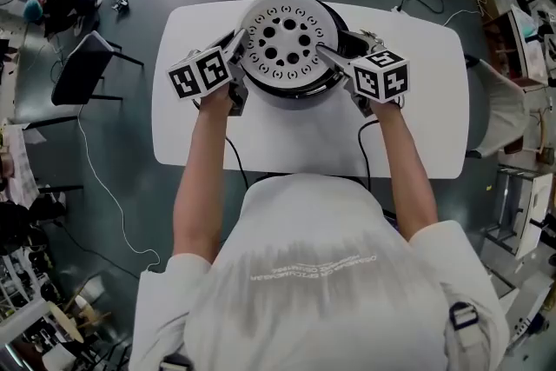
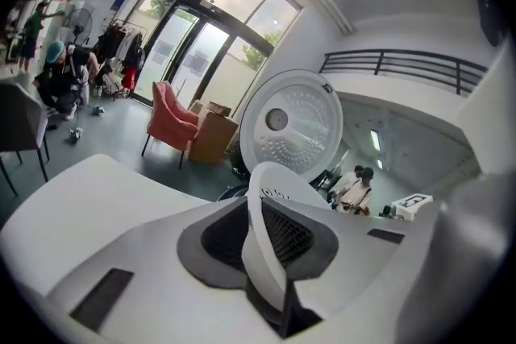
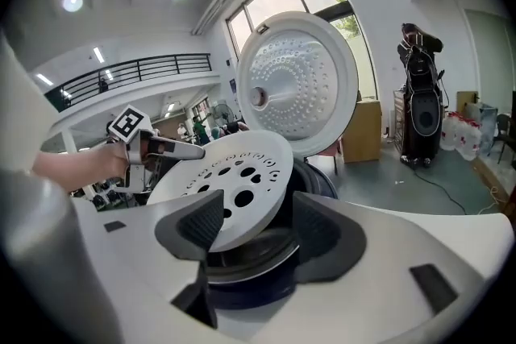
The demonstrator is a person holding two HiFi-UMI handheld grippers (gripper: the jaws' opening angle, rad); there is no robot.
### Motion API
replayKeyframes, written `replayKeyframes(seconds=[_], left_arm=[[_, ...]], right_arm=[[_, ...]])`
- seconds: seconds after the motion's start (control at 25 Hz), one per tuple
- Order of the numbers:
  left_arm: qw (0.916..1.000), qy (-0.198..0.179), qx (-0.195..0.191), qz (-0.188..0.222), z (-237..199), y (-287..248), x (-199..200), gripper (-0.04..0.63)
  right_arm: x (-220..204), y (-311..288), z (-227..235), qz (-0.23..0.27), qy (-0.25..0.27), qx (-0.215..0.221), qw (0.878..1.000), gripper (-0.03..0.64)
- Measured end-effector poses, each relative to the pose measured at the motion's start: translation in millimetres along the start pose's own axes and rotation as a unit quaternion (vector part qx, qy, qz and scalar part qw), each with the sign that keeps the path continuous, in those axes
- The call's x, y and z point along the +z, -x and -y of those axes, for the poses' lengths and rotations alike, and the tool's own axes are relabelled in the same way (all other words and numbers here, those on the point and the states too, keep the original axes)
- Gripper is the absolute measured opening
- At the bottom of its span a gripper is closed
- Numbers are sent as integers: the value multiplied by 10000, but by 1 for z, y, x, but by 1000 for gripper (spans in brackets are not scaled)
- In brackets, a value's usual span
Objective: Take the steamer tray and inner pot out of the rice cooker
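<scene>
On the worktop (image 1: 417, 100) the open rice cooker (image 1: 291, 96) carries the steamer tray (image 1: 287, 43) tilted over its mouth, with the inner pot (image 3: 250, 250) underneath. My left claw (image 1: 236, 43) pinches the tray's left rim, while my right claw (image 1: 328, 55) stands spread around the right rim, not clamping. If I lift now on one pinch, I reckon the tray could pivot and slip.

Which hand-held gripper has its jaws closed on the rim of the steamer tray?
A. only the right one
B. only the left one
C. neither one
B: the left hand-held gripper pinches the rim of the steamer tray between its pads, while the right hand-held gripper has its jaws wide apart around the rim.
</scene>
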State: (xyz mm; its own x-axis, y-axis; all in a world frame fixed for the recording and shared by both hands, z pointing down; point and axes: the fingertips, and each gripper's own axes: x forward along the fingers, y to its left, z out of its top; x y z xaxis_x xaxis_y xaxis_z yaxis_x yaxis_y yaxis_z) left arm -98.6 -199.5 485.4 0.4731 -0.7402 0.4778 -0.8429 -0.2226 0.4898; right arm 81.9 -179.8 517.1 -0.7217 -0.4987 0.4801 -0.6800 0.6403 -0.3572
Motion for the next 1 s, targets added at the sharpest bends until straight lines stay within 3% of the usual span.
replayKeyframes(seconds=[0.16, 0.24, 0.56, 0.8, 1.0], left_arm=[[9985, 288, -435, 169, 27, -10, 5, 57], [9972, 254, -687, 148, 42, -11, 9, 57], [9851, -419, -1669, 30, 123, -21, 22, 63], [9630, -1070, -2379, -674, 265, -94, -52, 69], [9409, -1335, -2765, -1432, 331, -141, -136, 71]], right_arm=[[-1, 27, 6, 291, -375, 11, 9989, 266], [6, 44, 6, 551, -633, -21, 9965, 216], [12, 122, 18, 1134, -1062, -908, 9837, 153], [-52, 254, 105, 1301, -1621, -2066, 9561, 128], [-113, 329, 149, 1387, -2029, -2747, 9296, 112]])
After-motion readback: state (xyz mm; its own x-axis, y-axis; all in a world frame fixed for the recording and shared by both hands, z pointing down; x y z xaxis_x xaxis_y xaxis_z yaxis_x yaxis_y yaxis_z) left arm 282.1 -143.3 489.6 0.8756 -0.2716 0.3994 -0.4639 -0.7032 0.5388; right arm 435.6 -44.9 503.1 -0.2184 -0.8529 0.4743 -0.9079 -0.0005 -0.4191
